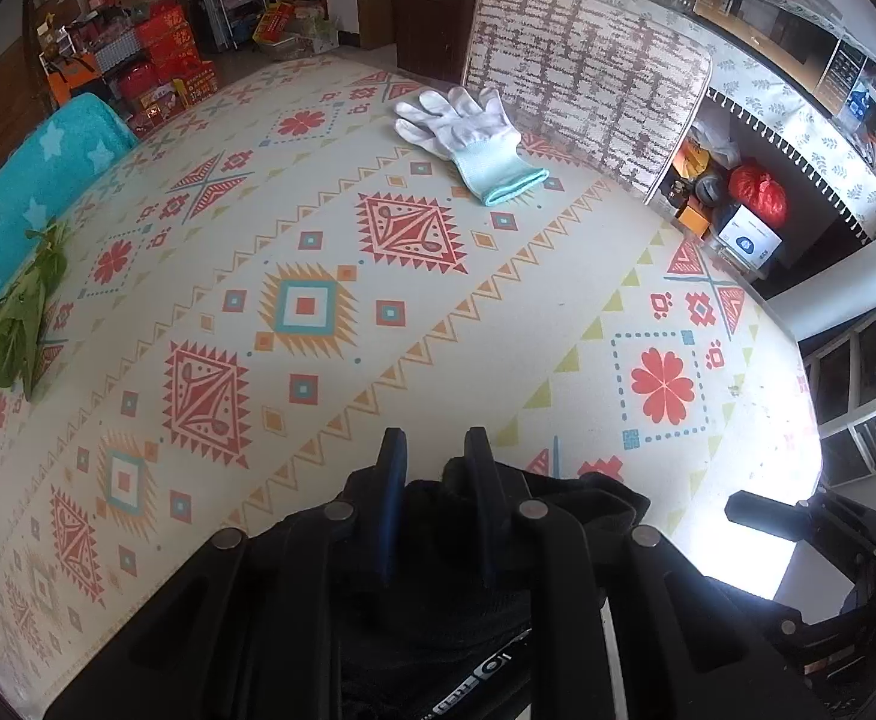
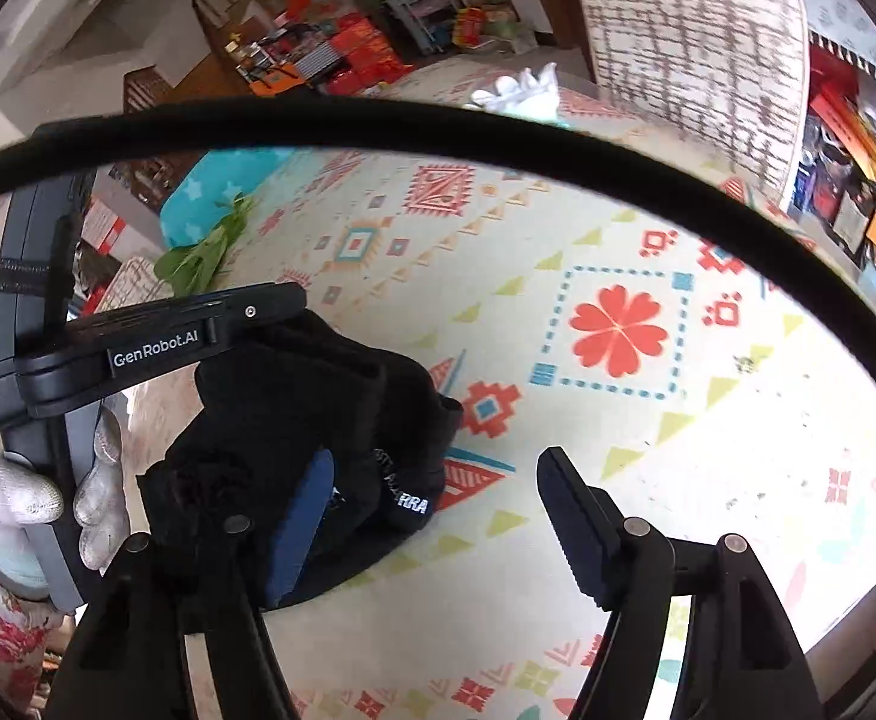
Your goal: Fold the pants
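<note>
The black pants [image 1: 564, 501] are bunched into a dark lump at the near edge of the patterned table [image 1: 318, 240]. My left gripper [image 1: 435, 468] is shut on a fold of that fabric, which bulges up between its blue pads. In the right wrist view the same pants [image 2: 294, 402], with white lettering on them, hang from the left gripper [image 2: 297, 312], which a gloved hand [image 2: 18, 498] holds. My right gripper [image 2: 438, 462] stands wide open just right of the bundle. Its left finger [image 2: 306, 510] is against the cloth, its right finger [image 2: 564, 510] over bare tablecloth.
A white glove [image 1: 462, 120] lies at the far side of the table. Green leafy vegetables [image 1: 12, 324] and a teal star towel [image 1: 36, 180] sit at the left. A cushioned chair [image 1: 588, 78] stands behind. A black cable [image 2: 498, 132] arcs across the right wrist view.
</note>
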`<state>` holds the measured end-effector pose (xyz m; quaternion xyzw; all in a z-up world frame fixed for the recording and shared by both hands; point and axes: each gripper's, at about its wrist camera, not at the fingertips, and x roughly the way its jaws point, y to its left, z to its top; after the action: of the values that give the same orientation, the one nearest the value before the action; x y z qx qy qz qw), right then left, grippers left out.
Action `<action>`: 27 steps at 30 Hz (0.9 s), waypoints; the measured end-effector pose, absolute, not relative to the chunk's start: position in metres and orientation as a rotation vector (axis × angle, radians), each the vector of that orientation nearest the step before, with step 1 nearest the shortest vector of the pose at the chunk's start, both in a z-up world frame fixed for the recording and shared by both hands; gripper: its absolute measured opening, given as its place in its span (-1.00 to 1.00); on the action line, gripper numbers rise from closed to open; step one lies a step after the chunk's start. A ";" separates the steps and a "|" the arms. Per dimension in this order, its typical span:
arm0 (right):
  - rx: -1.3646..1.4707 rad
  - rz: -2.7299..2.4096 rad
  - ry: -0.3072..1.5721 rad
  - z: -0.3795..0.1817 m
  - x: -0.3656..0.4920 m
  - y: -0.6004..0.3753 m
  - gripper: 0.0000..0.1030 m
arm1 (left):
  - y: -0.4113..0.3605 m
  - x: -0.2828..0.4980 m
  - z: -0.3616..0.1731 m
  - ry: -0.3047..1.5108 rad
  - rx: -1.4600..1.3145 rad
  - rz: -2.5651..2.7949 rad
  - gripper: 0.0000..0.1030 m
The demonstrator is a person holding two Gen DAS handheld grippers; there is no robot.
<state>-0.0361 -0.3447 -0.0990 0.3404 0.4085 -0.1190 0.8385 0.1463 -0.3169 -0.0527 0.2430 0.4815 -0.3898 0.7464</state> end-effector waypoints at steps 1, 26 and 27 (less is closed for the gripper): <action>0.736 -0.254 0.867 -0.102 -0.039 -0.348 0.48 | -0.320 0.148 -0.056 1.067 0.527 -0.857 -0.63; 0.798 -0.053 0.882 -0.131 0.028 -0.343 -0.57 | -0.324 0.164 -0.065 1.107 0.504 -0.831 -0.65; 0.819 -0.048 0.870 -0.128 0.026 -0.345 -0.58 | -0.320 0.164 -0.062 1.106 0.490 -0.834 -0.65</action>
<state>0.0260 -0.3449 -0.1284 0.3854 0.4097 -0.0227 0.8265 0.1639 -0.3199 -0.0620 0.2235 0.5044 -0.3807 0.7421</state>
